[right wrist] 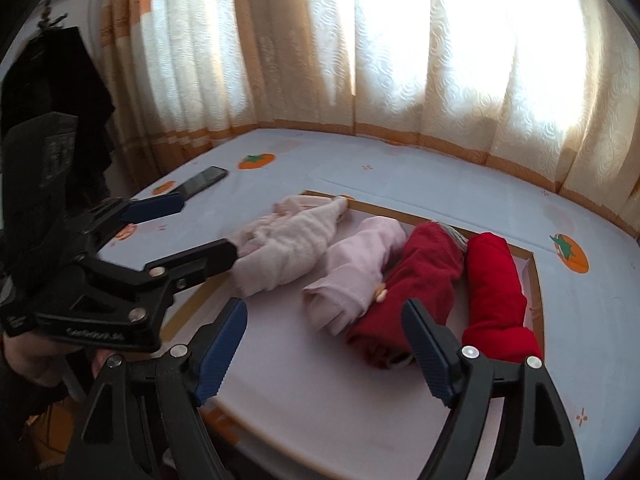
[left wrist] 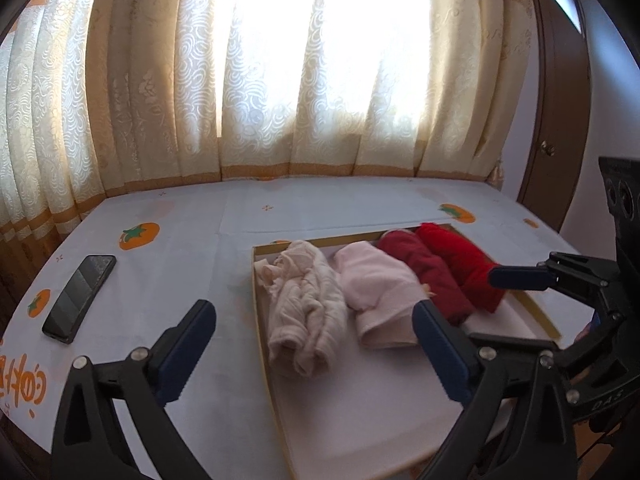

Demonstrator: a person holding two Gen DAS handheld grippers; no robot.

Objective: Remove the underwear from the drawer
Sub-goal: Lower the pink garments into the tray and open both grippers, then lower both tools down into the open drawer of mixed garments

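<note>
Left claw (left wrist: 312, 344): black, blue-padded, spread wide, empty.
Right claw (right wrist: 324, 350): likewise spread, holding nothing.
Drawer (right wrist: 536, 304): shallow, tan-rimmed, white-lined tray on the tabletop.
Underwear: four rolled bundles in drawer: cream (left wrist: 302, 308), pink (left wrist: 376, 284), dark red (right wrist: 404, 292), bright red (right wrist: 494, 300).
Progress: none removed; all four remained.
Beyond: black phone (left wrist: 78, 298); patterned cream curtains (left wrist: 168, 80).

Pale blue tablecloth (left wrist: 192, 224) with orange persimmons, cream swirl-patterned curtains (left wrist: 160, 80), red rolls (right wrist: 492, 292)
</note>
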